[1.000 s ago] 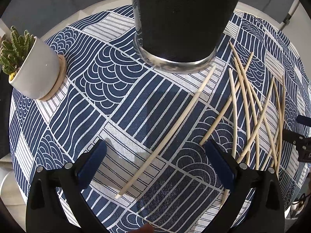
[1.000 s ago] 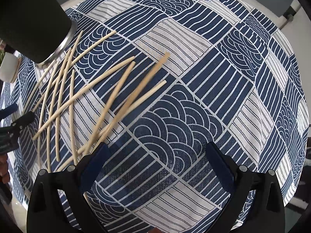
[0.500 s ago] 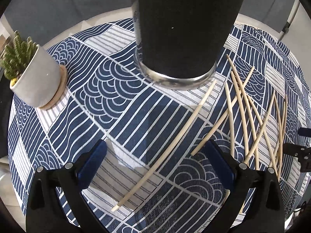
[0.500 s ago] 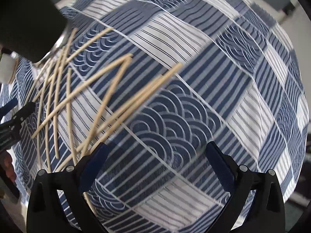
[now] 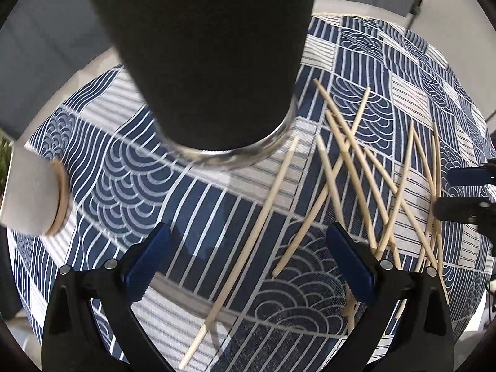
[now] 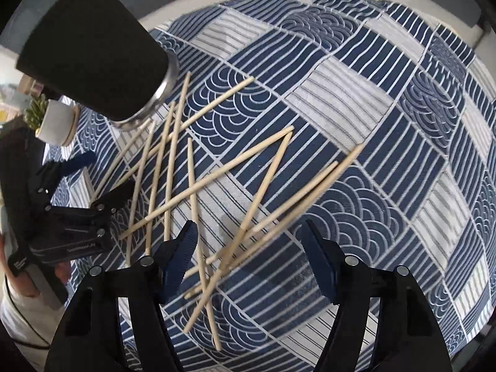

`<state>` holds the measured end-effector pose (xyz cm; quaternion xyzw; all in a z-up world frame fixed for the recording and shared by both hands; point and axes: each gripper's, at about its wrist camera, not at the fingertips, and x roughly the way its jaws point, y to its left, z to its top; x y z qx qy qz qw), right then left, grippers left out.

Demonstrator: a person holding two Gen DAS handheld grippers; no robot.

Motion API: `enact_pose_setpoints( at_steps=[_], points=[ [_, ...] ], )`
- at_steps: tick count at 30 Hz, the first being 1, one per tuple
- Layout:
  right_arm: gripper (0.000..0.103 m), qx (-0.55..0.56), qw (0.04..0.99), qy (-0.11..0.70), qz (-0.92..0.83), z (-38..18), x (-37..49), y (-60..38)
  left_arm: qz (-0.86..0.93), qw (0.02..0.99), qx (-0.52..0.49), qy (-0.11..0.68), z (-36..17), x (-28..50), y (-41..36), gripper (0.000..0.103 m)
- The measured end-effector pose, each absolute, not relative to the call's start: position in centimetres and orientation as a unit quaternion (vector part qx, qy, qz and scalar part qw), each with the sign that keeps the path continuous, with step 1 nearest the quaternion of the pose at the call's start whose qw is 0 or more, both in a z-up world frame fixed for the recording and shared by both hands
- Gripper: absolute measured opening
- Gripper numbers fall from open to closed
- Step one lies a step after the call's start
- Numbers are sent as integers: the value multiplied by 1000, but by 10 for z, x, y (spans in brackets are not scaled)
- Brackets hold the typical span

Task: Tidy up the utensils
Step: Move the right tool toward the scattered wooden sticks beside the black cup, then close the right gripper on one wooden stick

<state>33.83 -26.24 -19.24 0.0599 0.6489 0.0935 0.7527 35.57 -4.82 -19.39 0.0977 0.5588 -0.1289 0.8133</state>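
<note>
Right claw [image 6: 251, 260] closing over crossed chopsticks [image 6: 217, 186] at frame centre, several between its jaws, not yet pinched. Left claw [image 5: 248, 263] wide open, empty, above one stick. Black cup [image 6: 93, 52] upper left, presumably the destination.

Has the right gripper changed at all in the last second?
Yes. The right gripper has slid left over the tablecloth toward the chopsticks, and its jaws are closing around some.
</note>
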Motion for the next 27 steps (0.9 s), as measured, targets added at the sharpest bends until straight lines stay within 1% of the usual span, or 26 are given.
enact_pose_setpoints(
  at_steps=[3, 5, 6, 7, 10, 13, 16, 19, 21, 22, 24, 26, 27],
  points=[
    [58, 50, 750, 654, 87, -197, 342, -260, -142, 814, 104, 554, -195, 360, -56, 96],
    [57, 38, 751, 654, 85, -198, 341, -257, -142, 814, 103, 554, -194, 358, -56, 89],
    [56, 32, 751, 654, 84, -196, 341, -255, -141, 813, 98, 556, -194, 357, -55, 82],
    [56, 22, 751, 654, 82, -196, 341, -253, -143, 812, 88, 559, -192, 357, -52, 80],
    [56, 11, 751, 655, 78, -198, 340, -244, -154, 813, 59, 559, -187, 356, -43, 80],
    [54, 12, 750, 657, 75, -200, 342, -235, -152, 817, 66, 553, -183, 354, -40, 80],
    [45, 5, 748, 659, 72, -202, 344, -228, -130, 816, 102, 553, -185, 358, -42, 80],
    [45, -12, 746, 661, 80, -200, 348, -218, -129, 806, 118, 565, -193, 364, -48, 80],
    [40, -28, 748, 659, 71, -201, 347, -213, -131, 806, 133, 562, -197, 364, -52, 81],
    [34, -34, 749, 658, 64, -201, 347, -211, -132, 804, 126, 566, -198, 366, -52, 81],
    [32, -45, 754, 653, 56, -201, 344, -208, -135, 802, 108, 572, -200, 369, -52, 77],
    [26, -46, 756, 651, 55, -201, 343, -208, -137, 807, 106, 564, -200, 367, -53, 74],
    [25, -44, 757, 650, 54, -200, 342, -209, -142, 809, 105, 561, -198, 362, -44, 68]
  ],
)
